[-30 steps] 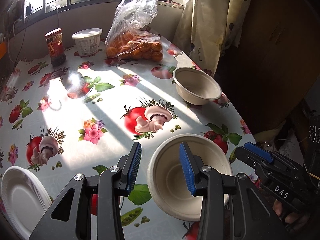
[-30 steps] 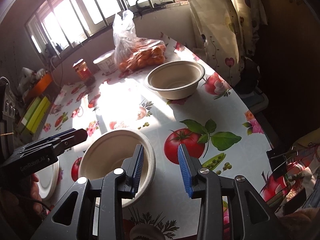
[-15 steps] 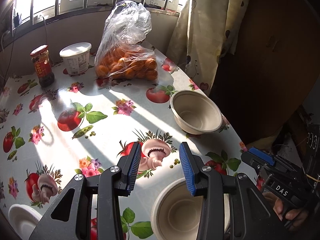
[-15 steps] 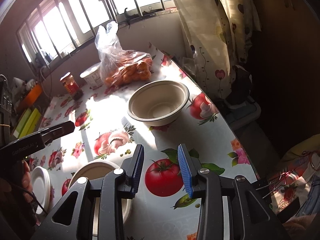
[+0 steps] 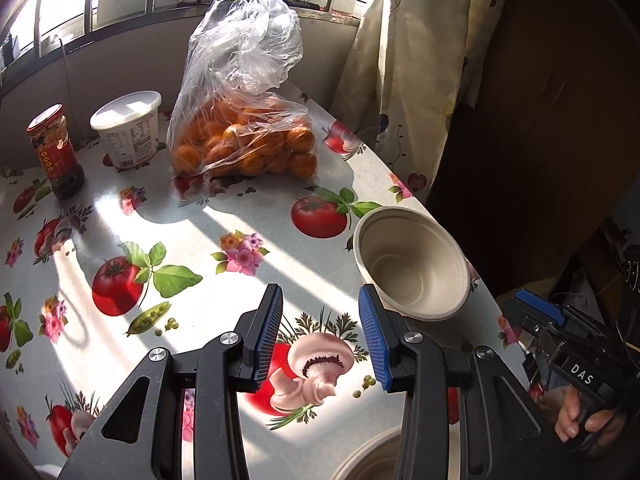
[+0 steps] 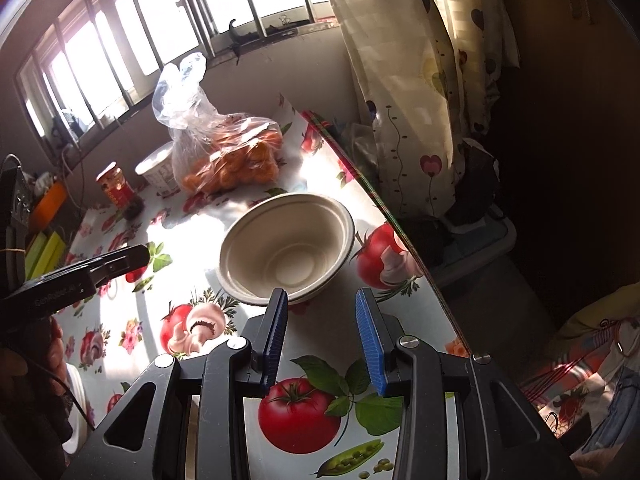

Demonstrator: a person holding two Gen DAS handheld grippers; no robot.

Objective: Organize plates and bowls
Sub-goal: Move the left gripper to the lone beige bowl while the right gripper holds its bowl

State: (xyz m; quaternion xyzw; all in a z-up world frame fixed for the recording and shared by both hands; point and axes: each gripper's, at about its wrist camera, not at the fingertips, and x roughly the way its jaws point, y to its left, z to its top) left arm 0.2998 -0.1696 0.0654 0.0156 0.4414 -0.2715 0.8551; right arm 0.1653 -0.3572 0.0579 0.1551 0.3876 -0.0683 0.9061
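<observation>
A beige paper bowl (image 5: 412, 268) stands upright near the table's right edge; the right wrist view shows the same bowl (image 6: 288, 252) just beyond my fingers. My left gripper (image 5: 320, 304) hangs open over the mushroom print, left of that bowl, with nothing between its blue pads. My right gripper (image 6: 322, 308) is open and empty too, its tips just short of the bowl's near rim. A second bowl's rim (image 5: 368, 460) peeks out at the bottom under the left gripper. A white plate (image 6: 76, 400) lies at the lower left, partly hidden by a hand.
At the back of the table stand a plastic bag of oranges (image 5: 244, 140), a white tub (image 5: 128, 128) and a red jar (image 5: 56, 148). A curtain (image 5: 400, 60) hangs past the table's right edge (image 6: 404, 240). Green boxes (image 6: 44, 248) sit far left.
Both grippers have moved forward over the table toward the far bowl. The near bowl has slipped to the bottom of the left view, and the white plate has left that view.
</observation>
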